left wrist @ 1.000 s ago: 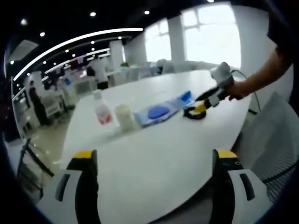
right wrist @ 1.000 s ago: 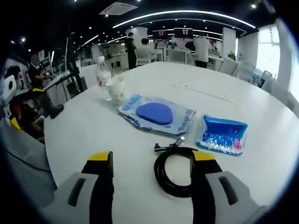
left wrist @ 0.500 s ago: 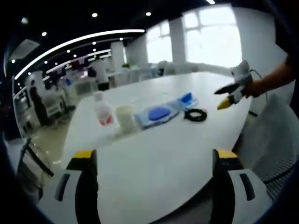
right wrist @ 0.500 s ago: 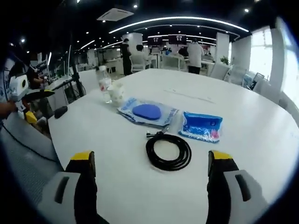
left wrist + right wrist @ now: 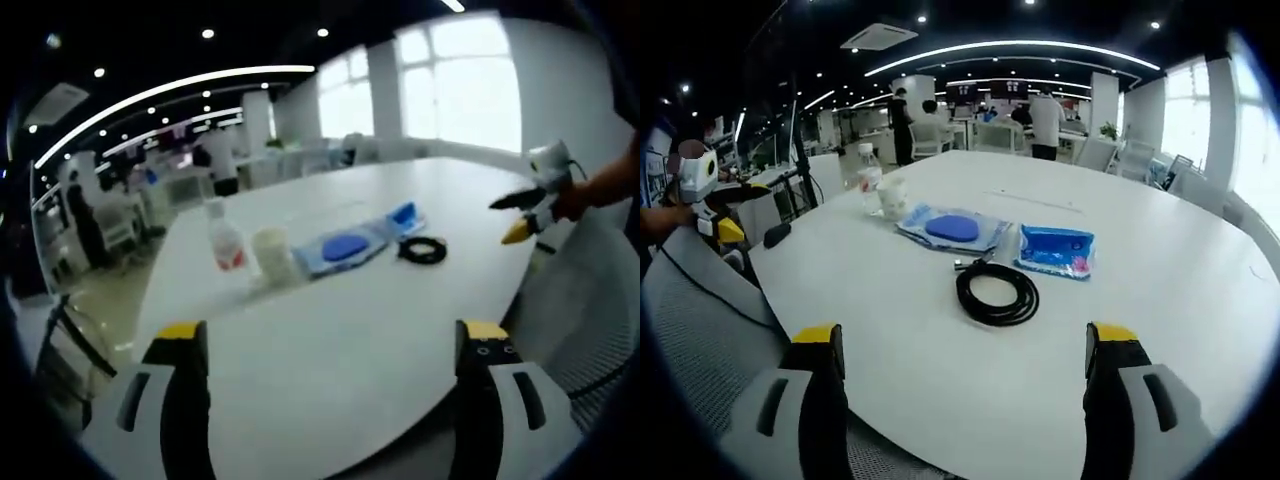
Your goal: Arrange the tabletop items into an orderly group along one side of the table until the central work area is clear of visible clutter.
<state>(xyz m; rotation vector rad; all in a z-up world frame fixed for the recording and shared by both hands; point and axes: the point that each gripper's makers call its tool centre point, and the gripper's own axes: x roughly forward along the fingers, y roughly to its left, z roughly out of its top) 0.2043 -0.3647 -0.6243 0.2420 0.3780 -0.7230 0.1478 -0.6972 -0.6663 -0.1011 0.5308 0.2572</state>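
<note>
I held both grippers off the worktop (image 5: 1200, 300), my right gripper (image 5: 965, 400) and left gripper (image 5: 325, 400) each with fingers spread wide and empty. Nearest in the right gripper view, at 12 o'clock, lay the cable (image 5: 997, 293), a limp coil I judged best pinched across its bundled loops. Just beyond sat the pouch (image 5: 1055, 250), soft and light, then the pack (image 5: 952, 228), the cup (image 5: 891, 197) and the bottle (image 5: 871, 180), probably tippy.

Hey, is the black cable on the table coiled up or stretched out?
Coiled. The black cable lies in a round loop flat on the white table, its plug end poking out toward the blue packet.
</note>
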